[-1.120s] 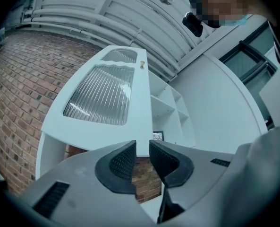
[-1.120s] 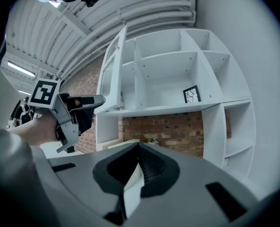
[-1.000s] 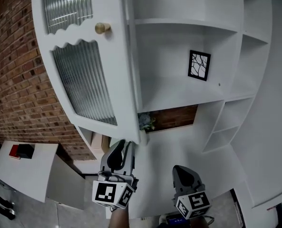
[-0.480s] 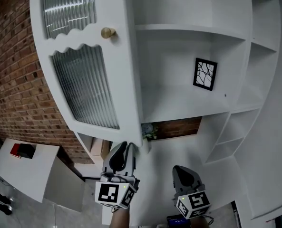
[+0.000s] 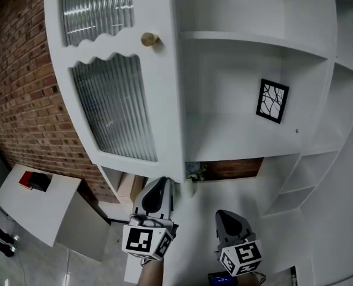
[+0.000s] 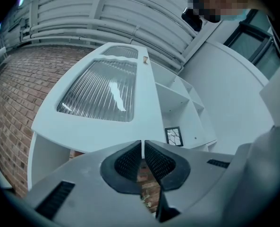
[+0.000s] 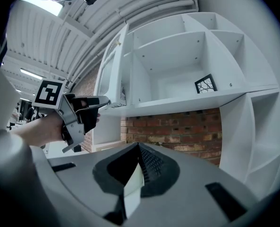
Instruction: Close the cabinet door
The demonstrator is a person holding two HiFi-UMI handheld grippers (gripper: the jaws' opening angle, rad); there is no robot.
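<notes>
Your right gripper (image 5: pixel 227 215) is nearest and low. Its jaws are together with nothing in them, well short of the cabinet.

Your left gripper (image 5: pixel 163 183) is up ahead of it. Its jaws are pinched to a thin slit and grip nothing. The right gripper view shows the tips meeting the bottom corner of the cabinet door (image 5: pixel 165 112), on its free edge.

The door stands open, swung out left of the shelves. It has two ribbed glass panels (image 5: pixel 113 109) and a brass knob (image 5: pixel 149 39) up on the free stile.

The cabinet (image 5: pixel 247 40) behind is white, with open compartments:
- The wide middle shelf holds one small black-framed picture (image 5: pixel 272 100) against the back.
- The low compartment under it shows a brick back and a small plant (image 5: pixel 195 173) at its left end, just past your left jaws.
- The narrower cells on the right show nothing inside.

A brick wall (image 5: pixel 15 88) runs behind the door. Lower left, a white table (image 5: pixel 45 213) carries a red-and-black item (image 5: pixel 34 180).
</notes>
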